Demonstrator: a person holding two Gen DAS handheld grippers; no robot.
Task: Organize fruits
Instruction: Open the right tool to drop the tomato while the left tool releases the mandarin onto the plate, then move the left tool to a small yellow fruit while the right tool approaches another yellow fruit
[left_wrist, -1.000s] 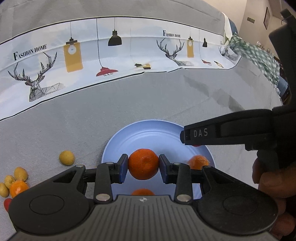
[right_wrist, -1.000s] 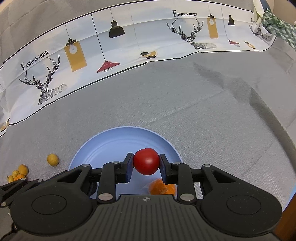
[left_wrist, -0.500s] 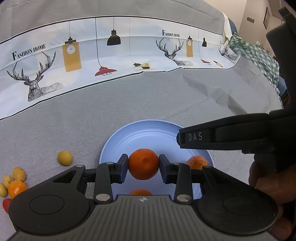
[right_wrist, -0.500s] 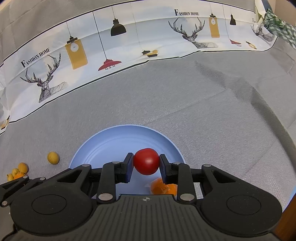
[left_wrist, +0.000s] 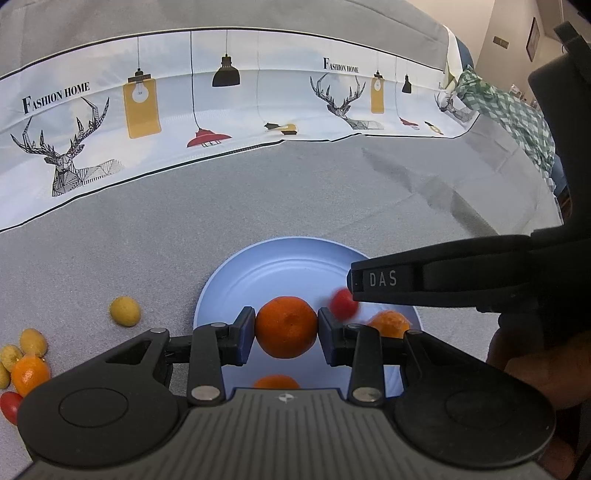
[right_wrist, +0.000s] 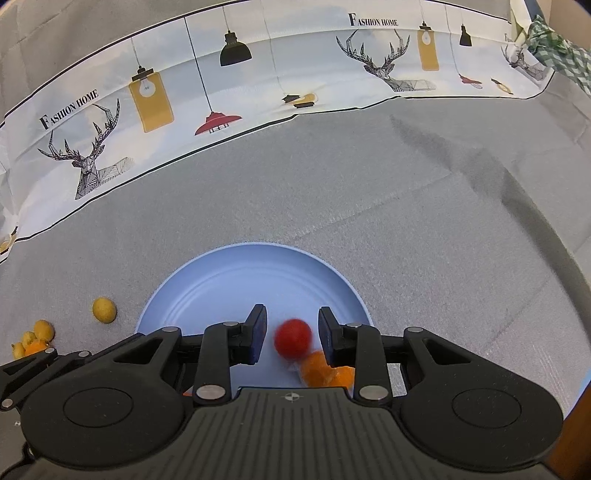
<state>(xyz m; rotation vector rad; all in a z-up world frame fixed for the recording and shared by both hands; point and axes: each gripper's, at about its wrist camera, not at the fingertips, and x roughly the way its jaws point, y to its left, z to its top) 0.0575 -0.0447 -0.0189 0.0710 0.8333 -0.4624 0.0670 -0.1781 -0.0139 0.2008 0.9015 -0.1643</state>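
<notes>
My left gripper (left_wrist: 286, 330) is shut on a mandarin orange (left_wrist: 286, 321) and holds it over the near part of a light blue plate (left_wrist: 266, 273). Two more oranges (left_wrist: 389, 323) lie on the plate, one half hidden below the held one. In the right wrist view, my right gripper (right_wrist: 291, 332) stands open above the same plate (right_wrist: 229, 288). A small, blurred red tomato (right_wrist: 293, 339) is between its pads with a gap on each side, just above an orange (right_wrist: 325, 369). In the left wrist view the tomato (left_wrist: 343, 303) shows under the right gripper's finger (left_wrist: 424, 280).
A yellow round fruit (left_wrist: 125, 311) lies on the grey cloth left of the plate. Further left is a cluster of yellow fruits, an orange (left_wrist: 29, 373) and a red tomato (left_wrist: 9, 406). A printed cloth band (left_wrist: 147, 110) runs along the back, with a green checked cloth (left_wrist: 509, 110) at far right.
My right gripper has opened and let go of the red tomato, which is dropping toward the plate. The left gripper still grips its orange and has not moved.
</notes>
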